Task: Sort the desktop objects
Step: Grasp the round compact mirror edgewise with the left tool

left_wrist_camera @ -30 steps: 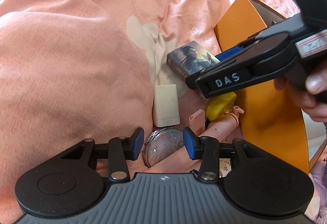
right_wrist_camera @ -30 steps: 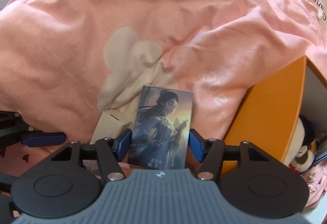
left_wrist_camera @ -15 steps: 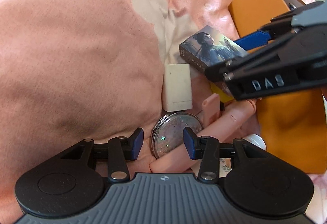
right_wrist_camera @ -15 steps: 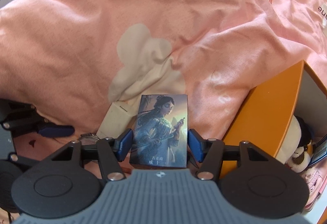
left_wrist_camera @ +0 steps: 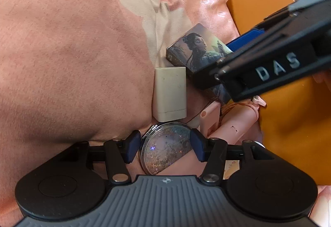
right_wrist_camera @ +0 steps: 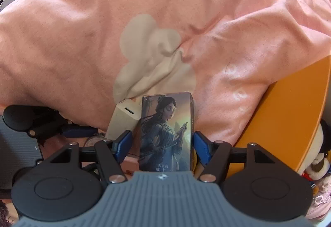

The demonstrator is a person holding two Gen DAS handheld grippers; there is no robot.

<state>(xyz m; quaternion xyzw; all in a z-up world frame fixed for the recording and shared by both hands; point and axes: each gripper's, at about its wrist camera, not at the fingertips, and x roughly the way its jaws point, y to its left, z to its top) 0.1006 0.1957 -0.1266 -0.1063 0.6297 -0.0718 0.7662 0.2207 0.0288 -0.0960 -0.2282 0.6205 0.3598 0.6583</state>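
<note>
Nearest the left wrist camera, the left gripper has dropped lower over the round glitter compact mirror than it was a second ago, and its fingers are opening wider. The blue pads now flank the mirror's rim with a sliver of gap on either side, so nothing is gripped yet. The mirror lies on the pink blanket, partly overlapping a pink plastic toy.

Just beyond the mirror is a cream power bank, lying flat and touching the near corner of the illustrated card box.

The right gripper has kept roughly the same place over that box, but its fingers are also spreading. A second ago they sat close against the box's long sides; now the right pad stands just beside one side and the left pad further off the other, with the box between them and unheld.

Farthest off, at the blanket's right side, stands the orange box, with a plush toy inside its open end.

My reading is that both hands are lining up for pickups: widened fingers suggest clearance is being made before closing. The orange box looks the likely destination, though that is a guess.
</note>
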